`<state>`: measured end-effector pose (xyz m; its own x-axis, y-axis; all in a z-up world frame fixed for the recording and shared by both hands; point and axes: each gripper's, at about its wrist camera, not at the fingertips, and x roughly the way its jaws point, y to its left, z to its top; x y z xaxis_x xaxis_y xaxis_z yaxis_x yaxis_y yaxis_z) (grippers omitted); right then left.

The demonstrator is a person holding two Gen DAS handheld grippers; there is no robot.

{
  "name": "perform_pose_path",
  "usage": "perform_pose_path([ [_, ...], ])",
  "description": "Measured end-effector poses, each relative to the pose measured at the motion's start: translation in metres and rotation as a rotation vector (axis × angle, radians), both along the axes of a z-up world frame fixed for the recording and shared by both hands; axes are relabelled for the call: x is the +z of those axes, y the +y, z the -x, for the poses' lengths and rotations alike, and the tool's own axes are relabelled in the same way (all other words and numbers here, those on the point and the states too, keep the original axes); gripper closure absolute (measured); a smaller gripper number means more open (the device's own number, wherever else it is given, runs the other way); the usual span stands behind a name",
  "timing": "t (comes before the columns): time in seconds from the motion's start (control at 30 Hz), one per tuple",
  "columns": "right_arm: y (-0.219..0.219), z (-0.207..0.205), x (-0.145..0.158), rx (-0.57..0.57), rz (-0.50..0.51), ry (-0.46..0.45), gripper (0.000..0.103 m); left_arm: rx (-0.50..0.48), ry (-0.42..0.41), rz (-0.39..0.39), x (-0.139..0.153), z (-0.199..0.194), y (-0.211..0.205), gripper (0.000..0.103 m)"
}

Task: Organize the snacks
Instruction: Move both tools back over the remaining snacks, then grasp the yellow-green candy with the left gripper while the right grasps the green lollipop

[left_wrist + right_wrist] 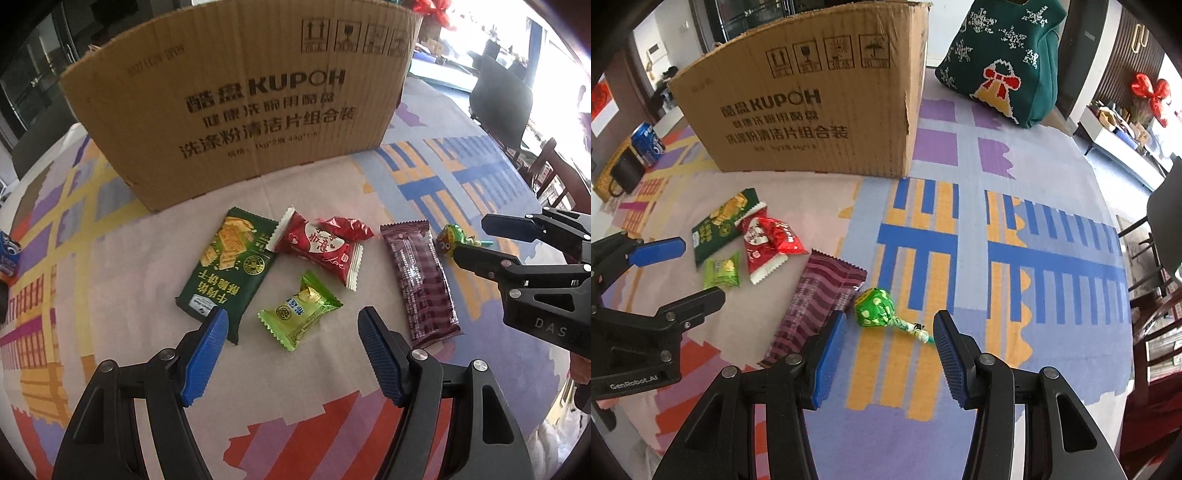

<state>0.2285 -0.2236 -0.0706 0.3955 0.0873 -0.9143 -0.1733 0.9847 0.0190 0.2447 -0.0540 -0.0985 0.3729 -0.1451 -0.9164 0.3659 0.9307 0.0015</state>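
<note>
**Both grippers spread over a row of snacks in front of the box**

The left gripper [291, 354] hangs with its fingers apart and nothing between them, just short of the light green candy packet [299, 312]. The right gripper [888, 354] is likewise spread and grips nothing; the green lollipop [875, 307] lies just ahead of its fingers, its stick reaching toward the right finger.

The snacks lie in a loose row on the worktop [110, 258], which is covered with a patterned cloth of blue, yellow, purple and orange blocks. From the left: a dark green biscuit packet [225, 273], then a red heart-print packet [317, 251] that overlaps the biscuit packet's corner, with a small red candy [347, 227] on top of it. The light green candy packet lies nearer than these. To the right lies a long maroon bar wrapper [421, 284], and just beside its far end the lollipop.

A cardboard box [236, 107] with printed lettering stands behind the snacks, toward the far edge. Off the box's right end stands a green knitted bag [1001, 55]; a blue can [646, 142] stands near the left edge.
</note>
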Motion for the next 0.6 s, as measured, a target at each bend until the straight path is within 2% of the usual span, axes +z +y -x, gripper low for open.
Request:
perform_pose_path([
  [0.17,0.001,-0.005,-0.008,0.003,0.007,0.015,0.053,0.006,0.016,0.012,-0.008,-0.007,0.001,0.032],
  [0.37,0.001,-0.012,-0.012,-0.001,-0.003,0.028,0.053,0.000,0.005,0.004,-0.008,-0.011,0.001,0.038],
  [0.53,0.000,-0.016,-0.016,-0.004,-0.010,0.040,0.053,-0.016,0.002,0.009,-0.007,-0.007,-0.001,0.048],
  [0.6,-0.001,-0.016,-0.016,-0.001,-0.011,0.039,0.053,-0.024,0.001,0.010,-0.007,-0.006,-0.002,0.055],
])
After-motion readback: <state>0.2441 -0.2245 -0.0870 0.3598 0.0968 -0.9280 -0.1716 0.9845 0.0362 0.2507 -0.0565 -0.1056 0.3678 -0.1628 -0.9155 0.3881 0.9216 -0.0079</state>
